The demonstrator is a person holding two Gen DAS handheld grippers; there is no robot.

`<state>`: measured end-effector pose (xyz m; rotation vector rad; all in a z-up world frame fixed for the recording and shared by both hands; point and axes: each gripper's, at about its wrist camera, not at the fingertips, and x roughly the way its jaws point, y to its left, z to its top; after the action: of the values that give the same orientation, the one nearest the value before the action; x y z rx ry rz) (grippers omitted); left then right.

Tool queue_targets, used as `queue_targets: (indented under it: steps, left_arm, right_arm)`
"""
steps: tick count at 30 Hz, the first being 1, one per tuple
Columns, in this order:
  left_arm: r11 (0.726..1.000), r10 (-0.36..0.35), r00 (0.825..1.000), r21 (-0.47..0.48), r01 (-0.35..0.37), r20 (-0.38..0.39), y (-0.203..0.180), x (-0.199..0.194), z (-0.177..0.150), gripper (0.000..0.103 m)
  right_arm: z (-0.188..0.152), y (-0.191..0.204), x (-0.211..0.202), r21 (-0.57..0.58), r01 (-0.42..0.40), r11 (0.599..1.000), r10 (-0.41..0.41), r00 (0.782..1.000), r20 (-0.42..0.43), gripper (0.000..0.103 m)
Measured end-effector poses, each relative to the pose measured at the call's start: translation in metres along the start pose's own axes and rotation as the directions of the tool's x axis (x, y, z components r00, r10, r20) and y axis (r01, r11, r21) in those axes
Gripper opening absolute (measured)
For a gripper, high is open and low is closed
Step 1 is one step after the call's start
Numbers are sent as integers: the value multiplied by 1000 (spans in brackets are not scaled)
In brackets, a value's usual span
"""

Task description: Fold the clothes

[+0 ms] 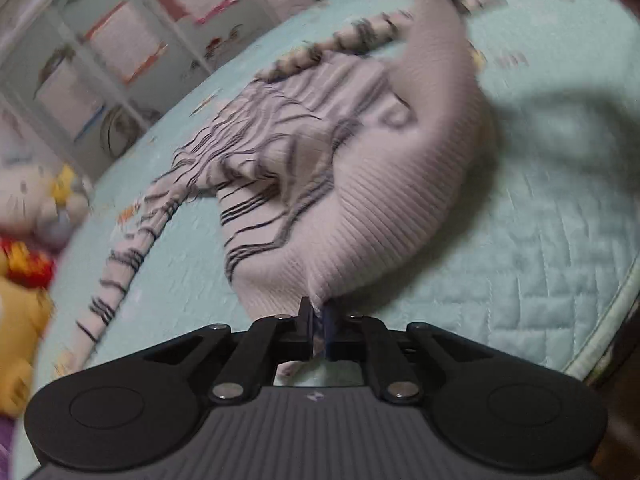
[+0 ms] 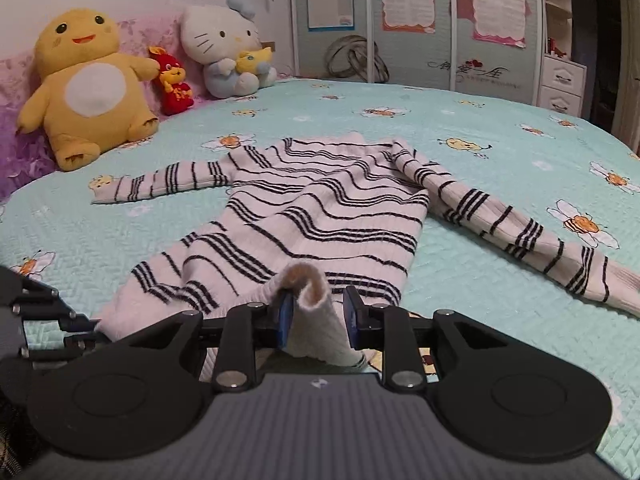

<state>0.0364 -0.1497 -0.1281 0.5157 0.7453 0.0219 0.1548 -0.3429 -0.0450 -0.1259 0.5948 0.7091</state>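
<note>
Left gripper (image 1: 319, 312) and right gripper (image 2: 319, 312) were of one build: matte black linkage arms pinned with silver screws (image 2: 405, 379), two round black discs (image 2: 108, 405) flanking a grey ribbed body (image 2: 316, 428) that bore a small pale logo (image 2: 317, 383). Finger pads (image 2: 285, 316) were blue.

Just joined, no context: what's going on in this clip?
A person with a handheld gripper in each hand is folding a white knit sweater with black stripes on a bed with a mint quilted bedspread. The left gripper is shut on the sweater's plain ribbed hem, lifting it off the bed. The right gripper has another part of the hem curled between its jaws, which stand apart, not clamped. Both sleeves lie spread out.
</note>
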Motion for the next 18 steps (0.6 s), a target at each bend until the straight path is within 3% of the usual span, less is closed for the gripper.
queue_targets:
  steps: [2, 4, 6, 9, 11, 14, 15, 16, 18]
  left_arm:
    - [997, -20, 999, -80, 22, 28, 18, -9, 9, 6]
    - [986, -36, 998, -163, 44, 52, 39, -14, 21, 5]
    - [972, -37, 997, -228, 52, 70, 63, -10, 37, 6]
    - [966, 53, 995, -257, -31, 82, 85, 12, 69, 6]
    - [960, 133, 989, -257, -112, 69, 100, 38, 92, 8]
    - [950, 202, 979, -240, -202, -22, 112, 76, 116, 18]
    - [942, 218, 974, -247, -226, -60, 115, 86, 120, 27]
    - [930, 225, 972, -282, -236, -74, 119, 85, 118, 39]
    - [910, 218, 973, -345, -229, -71, 125, 74, 109, 43]
  right_arm:
    - [0, -5, -1, 37, -23, 999, 23, 1000, -4, 25]
    - [1, -11, 2, 86, -30, 996, 31, 999, -11, 14]
    - [4, -19, 7, 144, -26, 989, 29, 999, -17, 11]
    - [10, -35, 21, 252, -25, 967, 29, 999, -13, 10]
    - [15, -42, 31, 278, 17, 960, -15, 1000, -10, 11]
    - [18, -52, 50, 303, 99, 948, -90, 995, -42, 15]
    - [16, -54, 51, 301, 115, 947, -104, 993, -51, 15]
    - [15, -55, 53, 299, 131, 945, -118, 991, -61, 15]
    - [9, -58, 46, 310, 129, 942, -119, 992, -50, 20]
